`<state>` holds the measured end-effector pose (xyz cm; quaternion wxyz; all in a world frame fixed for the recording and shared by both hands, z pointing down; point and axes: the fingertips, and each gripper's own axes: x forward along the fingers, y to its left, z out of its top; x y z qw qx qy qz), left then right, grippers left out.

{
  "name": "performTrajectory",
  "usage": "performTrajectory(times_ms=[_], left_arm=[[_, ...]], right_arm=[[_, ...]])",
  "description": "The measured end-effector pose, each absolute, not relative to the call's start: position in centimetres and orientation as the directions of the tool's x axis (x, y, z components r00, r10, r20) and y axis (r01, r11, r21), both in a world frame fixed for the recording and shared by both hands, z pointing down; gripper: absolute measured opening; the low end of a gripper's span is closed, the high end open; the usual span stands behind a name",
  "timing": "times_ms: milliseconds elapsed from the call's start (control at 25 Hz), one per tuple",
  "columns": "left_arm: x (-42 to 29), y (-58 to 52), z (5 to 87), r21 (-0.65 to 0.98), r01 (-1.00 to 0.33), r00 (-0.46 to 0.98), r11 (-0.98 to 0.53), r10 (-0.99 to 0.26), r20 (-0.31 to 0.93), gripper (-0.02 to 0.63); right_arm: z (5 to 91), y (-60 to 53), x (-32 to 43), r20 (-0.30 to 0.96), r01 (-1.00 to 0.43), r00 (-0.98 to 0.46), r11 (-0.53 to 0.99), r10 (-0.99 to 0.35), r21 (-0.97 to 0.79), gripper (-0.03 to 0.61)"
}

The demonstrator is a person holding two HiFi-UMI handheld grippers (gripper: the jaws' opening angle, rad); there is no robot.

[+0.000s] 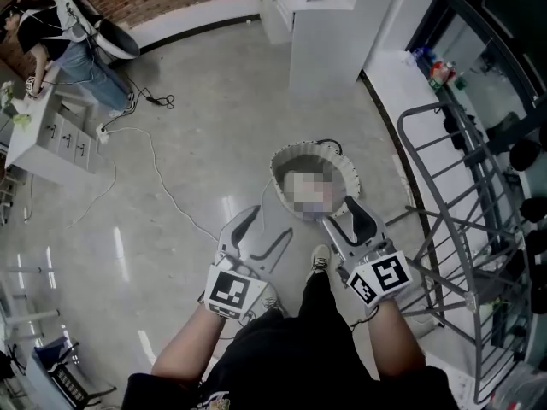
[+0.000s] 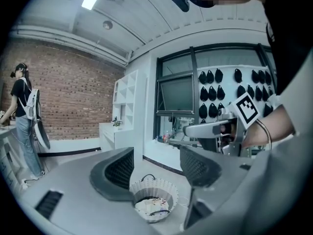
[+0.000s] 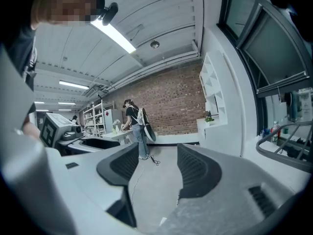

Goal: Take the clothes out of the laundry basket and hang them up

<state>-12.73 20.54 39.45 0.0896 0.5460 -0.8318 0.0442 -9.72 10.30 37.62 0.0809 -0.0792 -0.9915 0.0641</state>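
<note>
A white pleated laundry basket stands on the grey floor just ahead of my feet, with pale clothes lying in it. My left gripper hovers to the basket's near left, open, with nothing between its jaws. In the left gripper view that gripper looks level across the floor, and the basket shows low between its jaws, some way off. My right gripper is at the basket's near right rim, open and empty. In the right gripper view it points over bare floor, away from the basket.
A grey metal drying rack stands close on the right. White cabinets are beyond the basket. A person works at a white drawer unit far left, with a cable trailing across the floor.
</note>
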Motion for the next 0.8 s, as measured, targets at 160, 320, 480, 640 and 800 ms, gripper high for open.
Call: performTrajectory(times_ms=[160, 320, 480, 640, 800], left_arm=[[-14.4, 17.9, 39.9, 0.005, -0.896, -0.432, 0.443, -0.877, 0.21, 0.27], [-16.0, 14.3, 39.7, 0.03, -0.88, -0.453, 0.474, -0.855, 0.252, 0.27], [-17.2, 11.3, 40.2, 0.011, -0.864, -0.483, 0.504, -0.833, 0.27, 0.27], [-18.7, 8.8, 40.7, -0.006, -0.843, -0.521, 0.538, -0.813, 0.261, 0.27], [-19.4, 6.4, 41.0, -0.001, -0.823, -0.546, 0.568, -0.791, 0.276, 0.27]], right_arm=[[38.0, 7.3, -11.9, 0.146, 0.192, -0.966, 0.968, 0.215, -0.159, 0.255], [38.5, 3.5, -14.3, 0.149, 0.228, -0.956, 0.959, 0.253, -0.169, 0.255], [39.7, 0.3, -16.1, 0.143, 0.261, -0.946, 0.944, 0.292, -0.202, 0.253], [40.6, -2.3, -17.7, 0.151, 0.291, -0.933, 0.931, 0.327, -0.223, 0.255], [41.4, -4.3, -19.0, 0.146, 0.326, -0.919, 0.914, 0.366, -0.241, 0.253]])
